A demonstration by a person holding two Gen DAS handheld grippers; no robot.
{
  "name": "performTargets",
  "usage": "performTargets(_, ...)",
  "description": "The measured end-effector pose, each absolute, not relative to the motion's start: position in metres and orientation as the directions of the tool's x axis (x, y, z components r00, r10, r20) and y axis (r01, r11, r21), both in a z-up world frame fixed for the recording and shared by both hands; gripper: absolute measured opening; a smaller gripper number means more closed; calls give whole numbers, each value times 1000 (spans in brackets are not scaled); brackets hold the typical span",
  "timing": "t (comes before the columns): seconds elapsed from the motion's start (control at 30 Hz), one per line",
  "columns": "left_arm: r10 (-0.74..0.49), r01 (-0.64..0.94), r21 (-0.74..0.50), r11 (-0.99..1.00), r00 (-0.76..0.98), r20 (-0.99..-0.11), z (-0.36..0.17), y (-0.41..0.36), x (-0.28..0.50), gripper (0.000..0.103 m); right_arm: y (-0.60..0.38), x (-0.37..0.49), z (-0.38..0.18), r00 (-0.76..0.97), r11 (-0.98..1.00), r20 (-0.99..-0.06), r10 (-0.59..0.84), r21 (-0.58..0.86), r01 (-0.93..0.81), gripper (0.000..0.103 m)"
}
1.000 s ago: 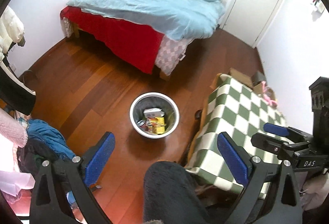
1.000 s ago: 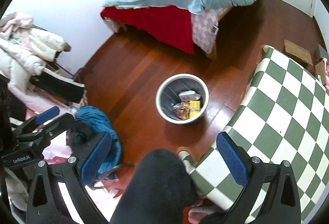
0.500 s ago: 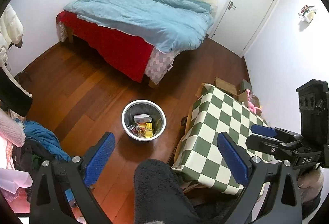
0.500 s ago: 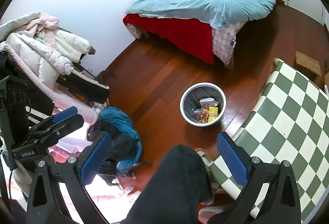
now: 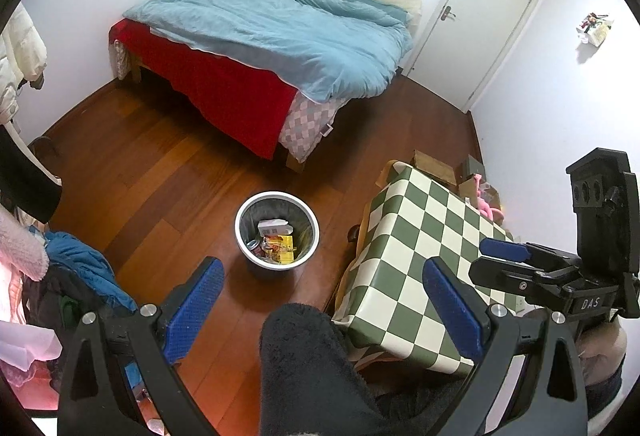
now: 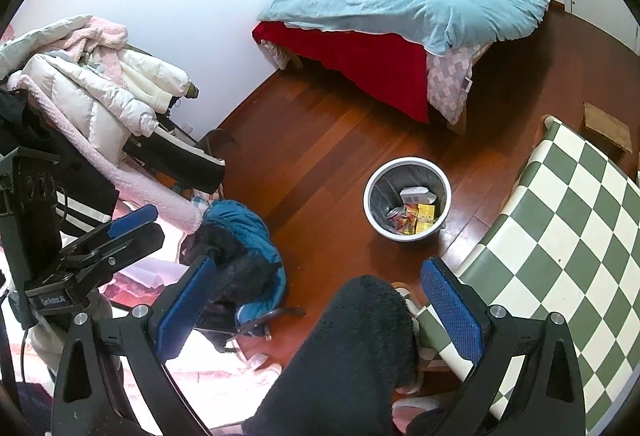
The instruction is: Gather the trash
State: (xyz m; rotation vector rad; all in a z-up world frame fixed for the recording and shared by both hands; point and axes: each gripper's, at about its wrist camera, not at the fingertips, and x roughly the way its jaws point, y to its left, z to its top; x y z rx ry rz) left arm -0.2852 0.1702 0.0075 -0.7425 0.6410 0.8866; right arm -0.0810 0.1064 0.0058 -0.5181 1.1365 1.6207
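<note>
A heap of clothes [image 6: 100, 107] fills the left side, and the left gripper [image 5: 324, 300] hangs high over the wooden floor [image 5: 132, 187] with its fingers spread wide and nothing between them. Ahead on the floor, between the bed [image 5: 256, 47] and the green checked surface [image 5: 424, 256], stands the white bin [image 5: 277, 230] holding the trash [image 5: 276, 240]: a white box, yellow packets and a can. The right gripper [image 6: 320, 296] is likewise held high, fingers spread and empty, beside that surface.
</note>
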Motion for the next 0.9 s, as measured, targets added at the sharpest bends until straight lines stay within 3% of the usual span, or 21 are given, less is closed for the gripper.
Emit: performTargets(0.9, 419, -829, -319, 459, 519, -745, 12, 164, -279, 103, 97, -83, 22, -364, -31, -781, 508, 405, -914, 103)
